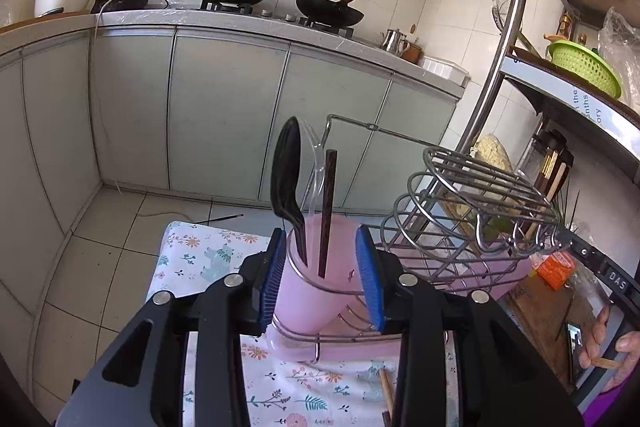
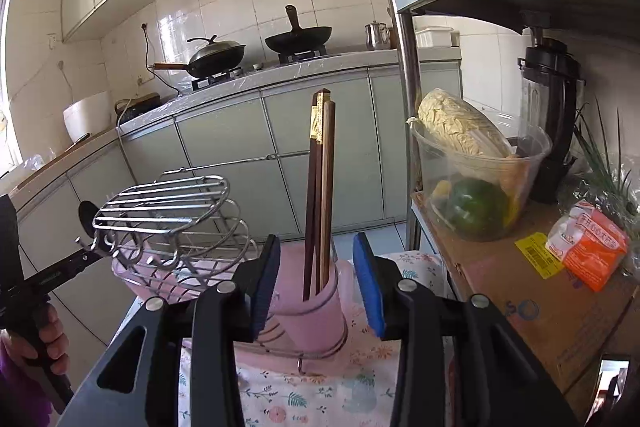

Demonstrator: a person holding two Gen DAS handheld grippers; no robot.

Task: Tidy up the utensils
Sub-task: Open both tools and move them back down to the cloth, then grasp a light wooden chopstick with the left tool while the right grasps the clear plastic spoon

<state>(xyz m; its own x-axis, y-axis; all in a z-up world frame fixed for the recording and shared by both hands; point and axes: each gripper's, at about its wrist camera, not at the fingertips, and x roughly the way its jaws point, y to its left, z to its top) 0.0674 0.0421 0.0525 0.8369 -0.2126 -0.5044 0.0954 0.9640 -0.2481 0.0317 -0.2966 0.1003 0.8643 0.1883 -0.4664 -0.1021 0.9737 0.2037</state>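
Two grippers: left gripper point(image 1: 322, 281) and right gripper point(image 2: 316, 287), low centre of each view, jaws apart, each straddling a pink cup without touching; nothing held.
Loose chopstick: one chopstick point(image 1: 387, 389) lies on the floral cloth point(image 1: 200, 255) at the bottom of the left view, not yet sorted.
Left cup point(image 1: 320, 279): holds a black spoon point(image 1: 286, 179), a clear spoon and one dark stick.
Right cup point(image 2: 312, 301): holds bundled chopsticks point(image 2: 318, 187), upright.
Wire rack point(image 1: 472, 211): carries both cups, centre right.
Progress: mostly done, I judge; the stray chopstick remains.
Far: woks on the worktop point(image 1: 240, 17), upper frame.
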